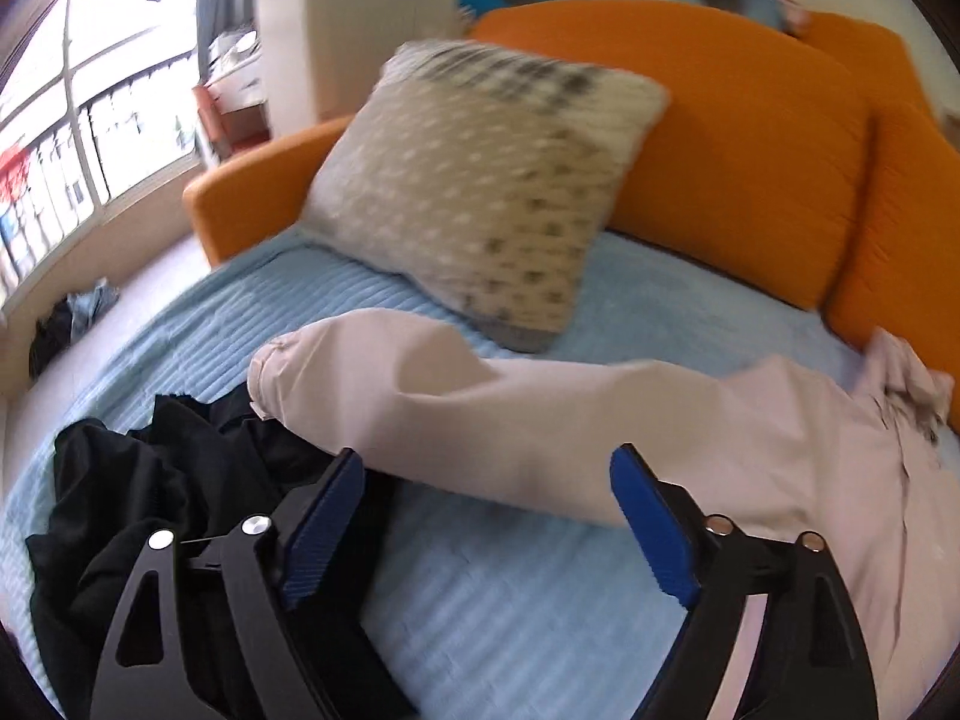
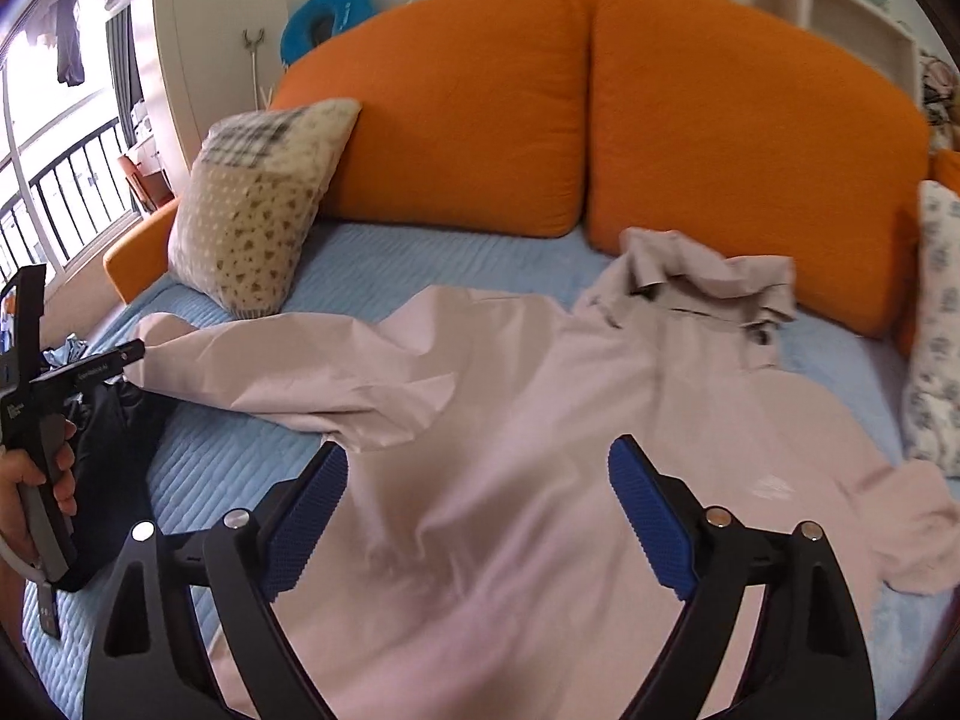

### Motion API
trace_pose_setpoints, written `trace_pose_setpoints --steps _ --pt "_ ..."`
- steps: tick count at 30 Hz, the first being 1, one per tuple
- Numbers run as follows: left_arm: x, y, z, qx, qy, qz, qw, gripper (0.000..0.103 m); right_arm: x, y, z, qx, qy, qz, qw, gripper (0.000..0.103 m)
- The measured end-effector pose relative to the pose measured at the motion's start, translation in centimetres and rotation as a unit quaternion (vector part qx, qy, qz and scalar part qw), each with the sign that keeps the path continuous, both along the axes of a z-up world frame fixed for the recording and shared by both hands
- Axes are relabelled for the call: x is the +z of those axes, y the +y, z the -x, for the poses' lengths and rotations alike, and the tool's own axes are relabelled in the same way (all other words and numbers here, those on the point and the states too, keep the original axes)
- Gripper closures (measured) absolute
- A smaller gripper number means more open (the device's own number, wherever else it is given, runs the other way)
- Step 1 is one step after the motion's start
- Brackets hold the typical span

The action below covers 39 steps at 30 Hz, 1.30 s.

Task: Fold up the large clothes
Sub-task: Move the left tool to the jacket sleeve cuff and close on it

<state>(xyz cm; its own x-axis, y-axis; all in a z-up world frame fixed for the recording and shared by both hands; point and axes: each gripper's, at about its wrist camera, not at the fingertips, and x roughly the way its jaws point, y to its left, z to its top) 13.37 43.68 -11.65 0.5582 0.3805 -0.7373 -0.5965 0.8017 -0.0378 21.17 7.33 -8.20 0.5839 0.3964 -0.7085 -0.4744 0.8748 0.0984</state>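
Ahead of your left claw, wide open and holding nothing, the pink jacket's sleeve lies stretched across the blue bed cover, its cuff ending just beside a black garment heaped to the claw's left. Your right claw is equally wide and empty, hovering over the jacket's body, which lies spread flat with its collar bunched at the far end near the orange cushions. You look to be at the start of the fold: the garment is laid out, but neither sleeve has been brought in. Next, I'd judge, you lower the left claw onto the sleeve near the cuff, close on a single layer, and carry it across the body towards the right claw, keeping clear of the black garment.
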Motion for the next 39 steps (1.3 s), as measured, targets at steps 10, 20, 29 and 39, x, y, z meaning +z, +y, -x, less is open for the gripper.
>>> trace_pose_setpoints --steps 10,20,29,39 --pt "-7.8 10.8 -2.2 0.071 -0.006 0.185 0.9802 0.016 -6.6 7.0 -4.3 0.027 0.028 0.03 0.999 0.045" --pt "-8.4 15.9 -3.6 0.088 -0.035 0.194 0.9765 0.017 -10.1 10.7 -4.3 0.043 0.012 0.068 0.997 0.048" --pt "-9.0 14.7 -4.1 0.056 -0.029 0.203 0.9772 0.094 -12.3 7.1 -6.8 -0.029 0.071 -0.019 0.997 0.075" --pt "-1.4 8.2 -4.7 0.007 -0.073 0.087 0.9935 0.096 -16.3 8.3 -5.9 -0.068 0.123 -0.029 0.99 0.08"
